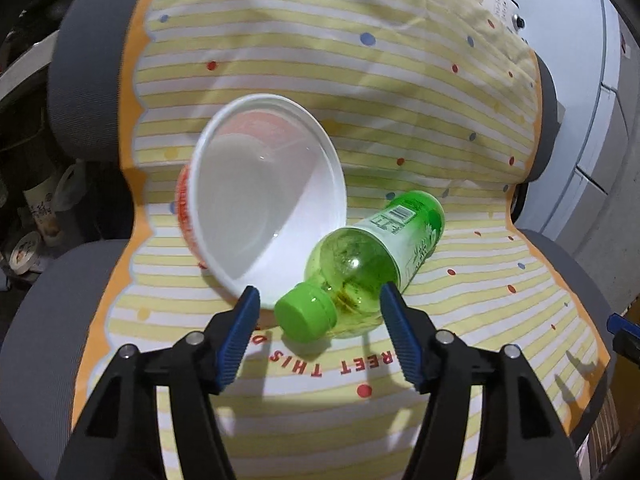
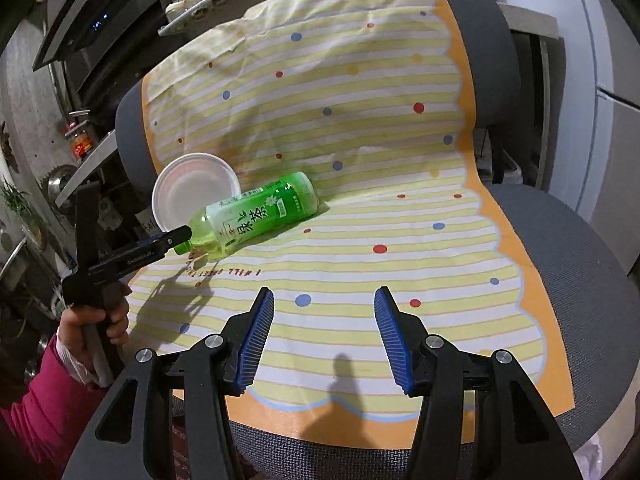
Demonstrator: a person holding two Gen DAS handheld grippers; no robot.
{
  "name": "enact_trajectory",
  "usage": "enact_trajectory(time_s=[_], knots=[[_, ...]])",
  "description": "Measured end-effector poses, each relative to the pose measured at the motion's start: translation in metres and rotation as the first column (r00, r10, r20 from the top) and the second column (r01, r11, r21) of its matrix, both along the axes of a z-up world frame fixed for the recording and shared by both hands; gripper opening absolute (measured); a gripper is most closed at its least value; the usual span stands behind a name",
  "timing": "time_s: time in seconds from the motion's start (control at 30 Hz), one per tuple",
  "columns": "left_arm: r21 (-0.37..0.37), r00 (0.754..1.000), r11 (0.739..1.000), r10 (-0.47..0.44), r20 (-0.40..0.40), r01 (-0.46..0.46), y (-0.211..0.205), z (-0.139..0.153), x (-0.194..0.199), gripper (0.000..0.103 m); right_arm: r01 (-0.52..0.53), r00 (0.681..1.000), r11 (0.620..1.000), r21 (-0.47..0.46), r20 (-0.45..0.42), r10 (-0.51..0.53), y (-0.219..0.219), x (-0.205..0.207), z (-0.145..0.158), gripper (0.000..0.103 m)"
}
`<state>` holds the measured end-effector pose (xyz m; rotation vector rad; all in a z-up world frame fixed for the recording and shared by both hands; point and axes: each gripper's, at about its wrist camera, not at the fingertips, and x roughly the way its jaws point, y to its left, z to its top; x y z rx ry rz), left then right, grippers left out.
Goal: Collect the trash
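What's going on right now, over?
Left gripper open around green bottle neck. Right gripper open, empty. White bowl touching bottle.

Your left gripper [image 2: 182, 236] is hiding the bottle [image 2: 260, 210] cap in the right view; bottle is covering the bowl [image 1: 260, 200] rim's lower edge; cloth [image 1: 320, 364] lettering is partly blocked.

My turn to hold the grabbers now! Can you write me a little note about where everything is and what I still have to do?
Left gripper: open, fingers either side of the green bottle near its cap, not squeezing yet.
Right gripper: open, empty, over the striped cloth.
The bottle lies on its side on the cloth-covered chair, against the tipped white bowl.
Done: nothing collected.
Left: grab the bottle, then the bowl. No trash bin is in view.
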<state>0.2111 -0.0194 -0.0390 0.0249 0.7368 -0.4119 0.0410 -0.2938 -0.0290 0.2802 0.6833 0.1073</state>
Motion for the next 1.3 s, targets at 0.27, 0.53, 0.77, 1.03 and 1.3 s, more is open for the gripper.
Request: enact_trajectory(time_s=[0.27, 0.53, 0.77, 1.03, 1.3], knots=[[-0.115, 0.973, 0.975, -0.205, -0.110, 0.193, -0.027, -0.005, -0.022, 0.047, 0.018, 1.000, 1.000, 0.019, 0.004, -0.019, -0.007, -0.001, 0.000, 0.054], [-0.137, 0.911, 0.909, -0.406, -0.074, 0.394, -0.071, 0.003, -0.072, 0.065, 0.044, 0.998, 0.999, 0.027, 0.049, -0.045, -0.008, 0.016, 0.018, 0.065], [-0.038, 0.997, 0.997, -0.068, 0.042, 0.070, 0.002, 0.021, -0.067, 0.067, -0.026, 0.999, 0.999, -0.021, 0.032, 0.026, 0.030, 0.068, 0.023, 0.068], [-0.008, 0.973, 0.974, 0.225, 0.053, -0.225, 0.085, 0.026, -0.029, 0.067, -0.028, 0.995, 0.977, -0.209, -0.097, 0.008, 0.083, 0.161, -0.001, 0.064], [-0.054, 0.963, 0.962, 0.266, -0.042, -0.268, 0.113, 0.003, 0.022, 0.055, -0.058, 0.983, 0.976, -0.212, -0.181, 0.019, 0.094, 0.181, -0.014, 0.062]])
